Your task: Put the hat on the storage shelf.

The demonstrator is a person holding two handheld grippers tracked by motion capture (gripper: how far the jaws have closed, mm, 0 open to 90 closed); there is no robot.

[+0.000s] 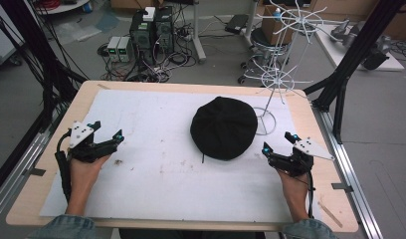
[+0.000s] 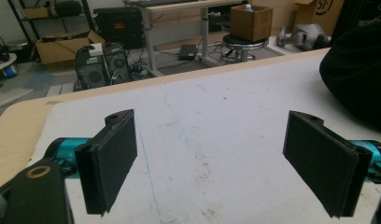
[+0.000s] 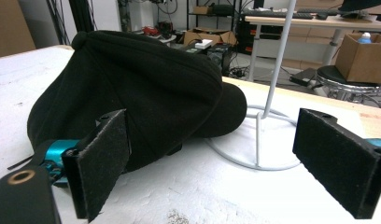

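A black cap [image 1: 224, 127] lies flat on the white mat [image 1: 156, 164] at the table's middle right; it also shows large in the right gripper view [image 3: 132, 93] and at the edge of the left gripper view [image 2: 361, 70]. A white wire hat stand [image 1: 283, 79] rises just behind and right of the cap, its ring base [image 3: 254, 154] touching the cap's brim. My left gripper [image 1: 107, 130] rests open near the mat's left side, nothing between its pads [image 2: 109, 163]. My right gripper [image 1: 278, 141] stands open just right of the cap, empty, pads [image 3: 102, 163] wide apart.
The wooden table edge [image 1: 191, 85] frames the mat. Behind the table stand computer towers [image 1: 151, 30], cables and a stool [image 1: 265, 42] on the floor. Black frame posts [image 1: 350, 59] flank the right side. Bare mat lies between the two grippers.
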